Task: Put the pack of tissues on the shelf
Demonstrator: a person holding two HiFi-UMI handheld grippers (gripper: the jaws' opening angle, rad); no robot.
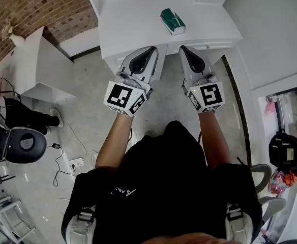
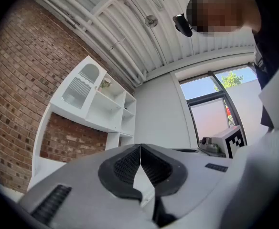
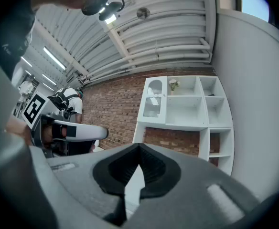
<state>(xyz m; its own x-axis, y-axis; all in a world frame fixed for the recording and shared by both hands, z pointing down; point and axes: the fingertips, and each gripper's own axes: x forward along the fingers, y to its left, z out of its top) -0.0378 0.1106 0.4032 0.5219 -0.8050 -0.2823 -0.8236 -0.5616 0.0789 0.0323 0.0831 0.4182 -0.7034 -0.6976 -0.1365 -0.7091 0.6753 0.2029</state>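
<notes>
Green plastic-wrapped pack of tissues (image 1: 172, 21) lay untouched on the white desk top (image 1: 133, 19), far of both tools. Left gripper (image 1: 151, 50) and right gripper (image 1: 185, 49) were held side by side at the desk's near edge. Each had its jaws pressed together on nothing, likely a ready pose before reaching. Only the head view showed the pack. Only the upward-tilted gripper views showed the white cubby shelf unit (image 3: 185, 104) against the red brick wall (image 3: 111, 109).
</notes>
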